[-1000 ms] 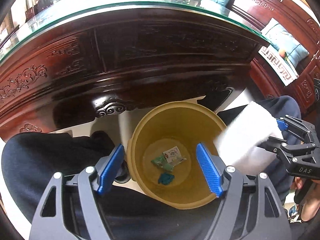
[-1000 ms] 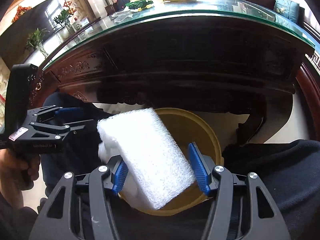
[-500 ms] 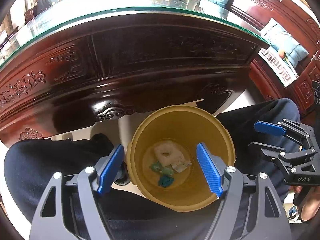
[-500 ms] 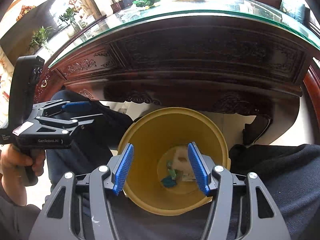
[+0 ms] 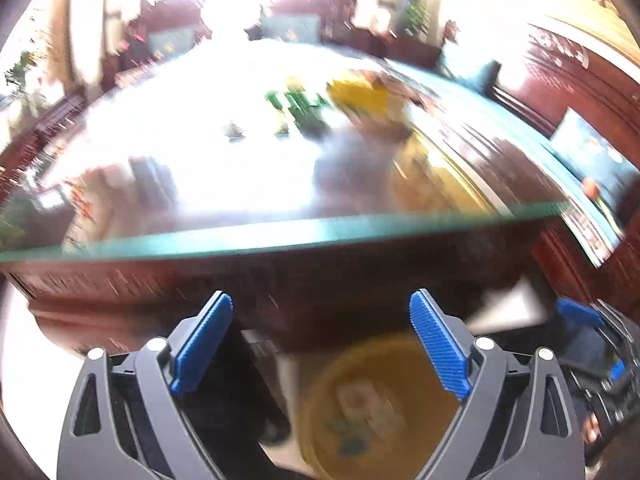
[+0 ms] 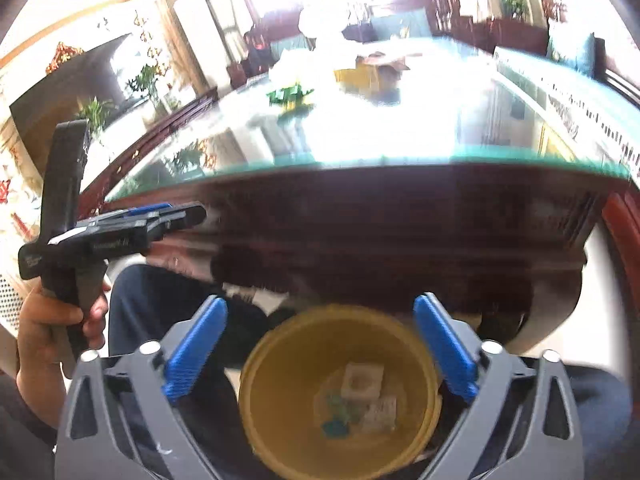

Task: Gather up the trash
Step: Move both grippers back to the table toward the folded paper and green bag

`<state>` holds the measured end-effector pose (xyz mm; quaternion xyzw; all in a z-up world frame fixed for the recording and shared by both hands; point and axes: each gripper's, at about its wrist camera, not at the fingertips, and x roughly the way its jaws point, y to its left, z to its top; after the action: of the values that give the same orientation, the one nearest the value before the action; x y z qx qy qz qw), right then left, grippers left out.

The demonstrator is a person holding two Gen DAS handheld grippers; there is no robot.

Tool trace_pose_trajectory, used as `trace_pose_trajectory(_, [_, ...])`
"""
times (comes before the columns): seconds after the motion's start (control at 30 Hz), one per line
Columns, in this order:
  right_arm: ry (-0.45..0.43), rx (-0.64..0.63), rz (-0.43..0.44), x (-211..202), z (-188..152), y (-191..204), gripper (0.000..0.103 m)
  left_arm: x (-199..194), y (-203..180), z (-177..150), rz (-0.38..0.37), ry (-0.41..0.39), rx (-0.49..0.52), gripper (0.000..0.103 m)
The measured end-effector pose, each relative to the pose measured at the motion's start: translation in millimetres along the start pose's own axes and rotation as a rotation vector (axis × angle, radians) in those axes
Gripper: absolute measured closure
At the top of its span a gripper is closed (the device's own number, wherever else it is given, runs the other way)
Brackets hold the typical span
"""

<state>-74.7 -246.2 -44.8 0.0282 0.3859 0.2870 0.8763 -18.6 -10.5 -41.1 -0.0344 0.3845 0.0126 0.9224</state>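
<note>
Both cameras have swung up from the bin since half a second ago, so the glass-topped table [image 6: 400, 160] now fills most of the view, with the yellow bin [image 6: 264, 408] low down between the person's knees. The white foam block [image 6: 362, 380] sits in the bin on the small wrappers, so that piece looks done, while a yellow box [image 6: 360, 76] and green scrap [image 6: 290, 94] wait on the tabletop. Left gripper [image 5: 320, 340] and right gripper [image 6: 320, 344] are both spread wide, holding nothing.
</note>
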Motion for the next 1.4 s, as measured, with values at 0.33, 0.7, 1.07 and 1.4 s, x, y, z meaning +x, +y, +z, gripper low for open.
trace_pose_trajectory(0.33, [-0.039,-0.018,0.036,41,72,4,0.008,48,55,102,0.140,-0.086,-0.093,0.004])
trace_pose_trajectory(0.7, [-0.005,0.025,0.116,84,124,-3,0.008,118,97,164,0.117,0.012,-0.074,0.004])
trace_pose_trajectory(1.07, [0.048,0.060,0.158,116,139,-2,0.008,138,87,167,0.123,0.071,0.171,0.004])
trace_pose_trajectory(1.4, [0.030,-0.027,0.166,121,167,25,0.008,159,75,178,0.051,0.139,0.241,0.004])
